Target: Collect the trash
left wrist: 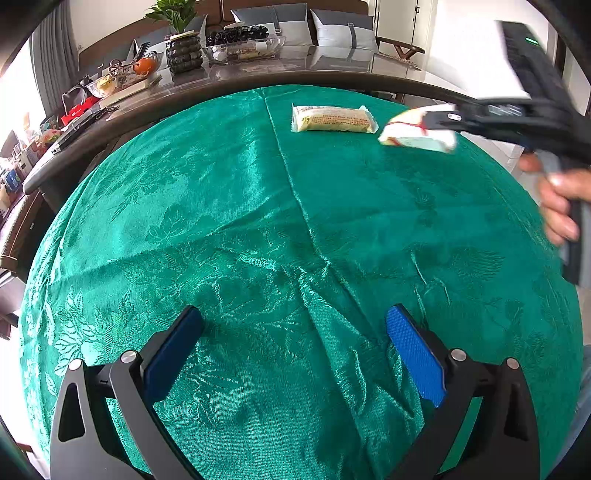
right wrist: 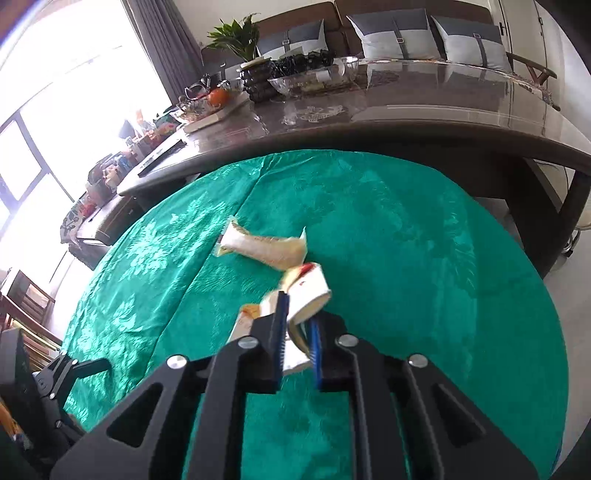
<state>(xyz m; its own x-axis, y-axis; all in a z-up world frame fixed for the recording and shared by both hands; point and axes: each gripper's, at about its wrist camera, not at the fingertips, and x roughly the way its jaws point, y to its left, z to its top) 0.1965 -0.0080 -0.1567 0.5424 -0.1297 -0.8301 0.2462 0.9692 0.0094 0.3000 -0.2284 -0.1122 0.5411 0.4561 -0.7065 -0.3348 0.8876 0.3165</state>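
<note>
A yellow-white snack packet (left wrist: pixel 333 119) lies flat at the far side of the green tablecloth (left wrist: pixel 221 206); it also shows in the right wrist view (right wrist: pixel 264 246). My right gripper (right wrist: pixel 298 312) is shut on a crumpled white wrapper with red print (right wrist: pixel 306 288) and holds it above the cloth, just in front of the packet. In the left wrist view that wrapper (left wrist: pixel 417 134) hangs from the right gripper's tip at the upper right. My left gripper (left wrist: pixel 295 325) is open and empty, low over the near part of the cloth.
A long glossy table (right wrist: pixel 406 118) stands behind the green cloth, carrying a potted plant (left wrist: pixel 181 44), glass bowls with fruit (left wrist: pixel 144 66) and snacks (left wrist: pixel 243 50). A sofa with grey cushions (right wrist: pixel 391 33) is behind it. Cluttered shelves stand at the left.
</note>
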